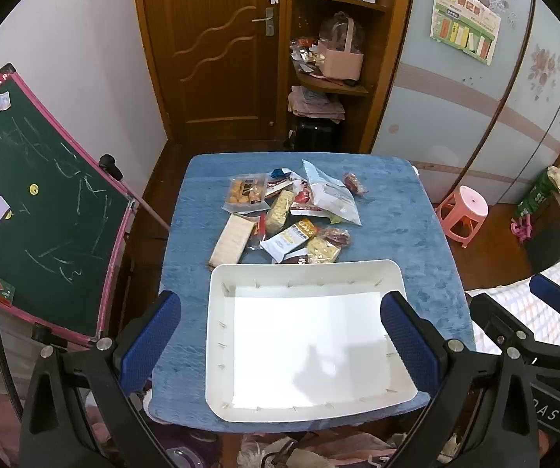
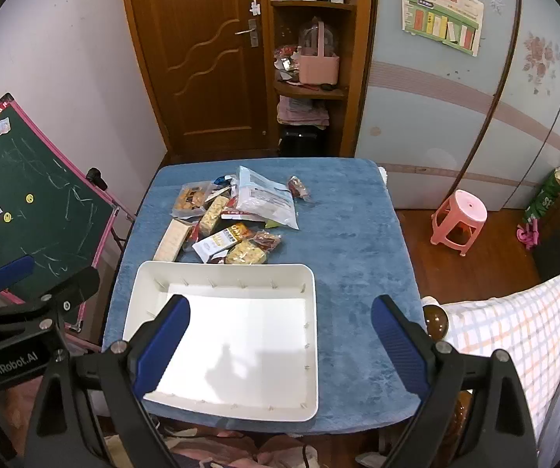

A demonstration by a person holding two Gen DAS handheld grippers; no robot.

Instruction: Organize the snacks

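- left wrist: start of sorting, by my read. snack pile (image 1: 285, 214) sits on the blue table (image 1: 416, 234) just beyond the bare white tray (image 1: 217, 312). left gripper (image 1: 280, 335) spread wide, holding nothing; next it must reach over the tray.
- right wrist: right gripper (image 2: 280, 343) also wide apart, touching nothing; snacks lie ahead-left.

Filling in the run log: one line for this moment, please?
stage: start | left gripper: open | right gripper: open | white tray: empty | snacks: piled behind tray
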